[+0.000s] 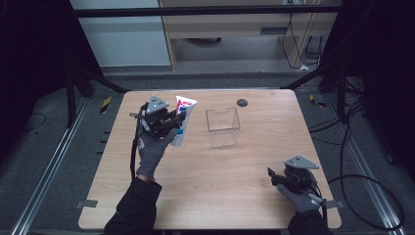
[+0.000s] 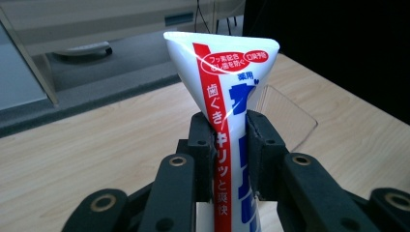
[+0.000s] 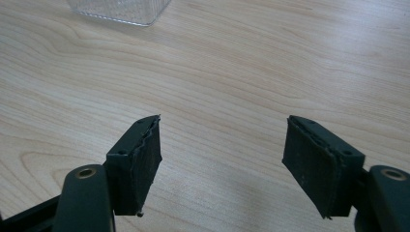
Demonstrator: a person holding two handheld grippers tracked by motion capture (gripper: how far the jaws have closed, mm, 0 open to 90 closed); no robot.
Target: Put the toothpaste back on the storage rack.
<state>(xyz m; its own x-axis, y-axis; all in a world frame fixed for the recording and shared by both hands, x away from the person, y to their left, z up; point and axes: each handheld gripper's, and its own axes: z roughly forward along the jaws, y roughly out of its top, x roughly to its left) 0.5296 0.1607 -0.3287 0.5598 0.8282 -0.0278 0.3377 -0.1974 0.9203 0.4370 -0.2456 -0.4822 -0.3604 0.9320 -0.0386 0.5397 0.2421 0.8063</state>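
A white toothpaste tube (image 1: pixel 182 120) with red and blue print is held up off the table, crimped flat end uppermost. My left gripper (image 1: pixel 169 122) is shut on it at mid-length. In the left gripper view the two black pads (image 2: pixel 203 145) press the tube (image 2: pixel 227 87) from both sides. A clear plastic box (image 1: pixel 222 127) stands open-topped just right of the tube, near the table's middle. My right gripper (image 1: pixel 274 177) rests low at the near right corner, open, with bare wood between its pads (image 3: pixel 138 162).
The wooden table (image 1: pixel 215 196) has a small black round disc (image 1: pixel 242 102) near its far edge. The box's corner (image 3: pixel 121 9) lies far ahead of the right gripper. Cables (image 1: pixel 362 147) run on the floor to the right. Dark frame rails flank the table.
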